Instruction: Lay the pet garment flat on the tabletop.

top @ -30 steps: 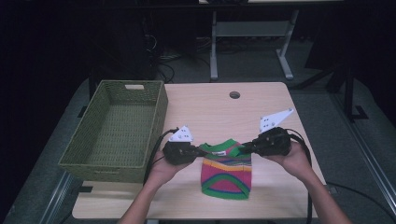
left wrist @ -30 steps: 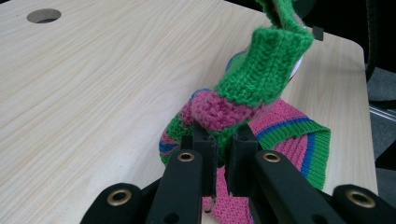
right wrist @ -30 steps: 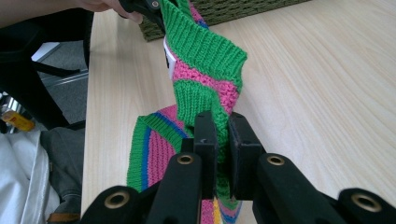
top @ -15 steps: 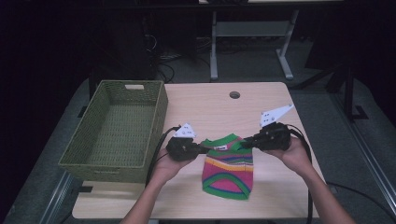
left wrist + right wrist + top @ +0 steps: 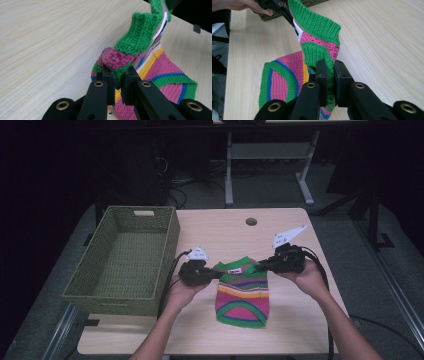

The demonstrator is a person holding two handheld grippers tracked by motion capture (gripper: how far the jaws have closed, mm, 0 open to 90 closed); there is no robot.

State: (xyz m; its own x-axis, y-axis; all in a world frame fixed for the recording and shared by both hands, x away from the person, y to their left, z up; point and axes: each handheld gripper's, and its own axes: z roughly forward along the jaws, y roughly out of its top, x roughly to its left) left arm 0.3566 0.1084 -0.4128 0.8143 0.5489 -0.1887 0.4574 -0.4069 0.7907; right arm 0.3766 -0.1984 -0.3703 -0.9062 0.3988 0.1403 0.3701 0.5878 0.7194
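Both grippers and the knit garment between them sit slightly lower and nearer the person than one second earlier. From left to right: the woven basket (image 5: 125, 257) stands empty at the table's (image 5: 220, 227) left edge; the left gripper (image 5: 210, 274) is clamped on one shoulder of the striped sweater (image 5: 243, 292); the right gripper (image 5: 261, 266) is clamped on the other shoulder. The sweater's top edge is lifted while its hem rests on the table. Judgement: grasping is complete; placement, probably into the basket, remains.
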